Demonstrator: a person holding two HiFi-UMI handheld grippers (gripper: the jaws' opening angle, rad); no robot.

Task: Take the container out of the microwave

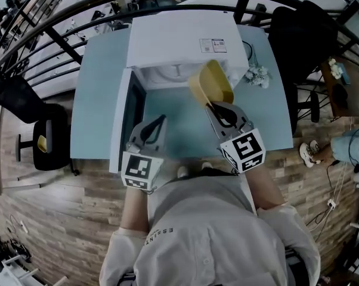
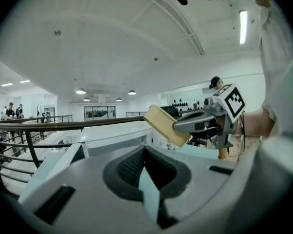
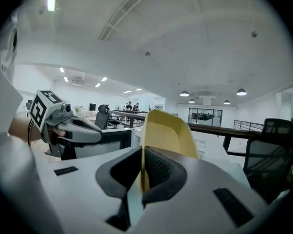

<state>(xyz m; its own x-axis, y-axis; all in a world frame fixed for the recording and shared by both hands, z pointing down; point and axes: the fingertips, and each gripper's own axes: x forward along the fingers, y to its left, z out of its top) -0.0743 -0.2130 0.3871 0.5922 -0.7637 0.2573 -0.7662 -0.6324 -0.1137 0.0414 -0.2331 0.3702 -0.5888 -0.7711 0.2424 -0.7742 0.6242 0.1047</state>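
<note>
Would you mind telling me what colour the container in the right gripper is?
Yellow; the container shows best in the right gripper view.

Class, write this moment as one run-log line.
container: outside microwave | right gripper: shut on container | left gripper: shut, empty | door: open

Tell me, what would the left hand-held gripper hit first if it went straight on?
Probably the microwave, at its open front, though depth is unclear. The container is off to the right of that line.
</note>
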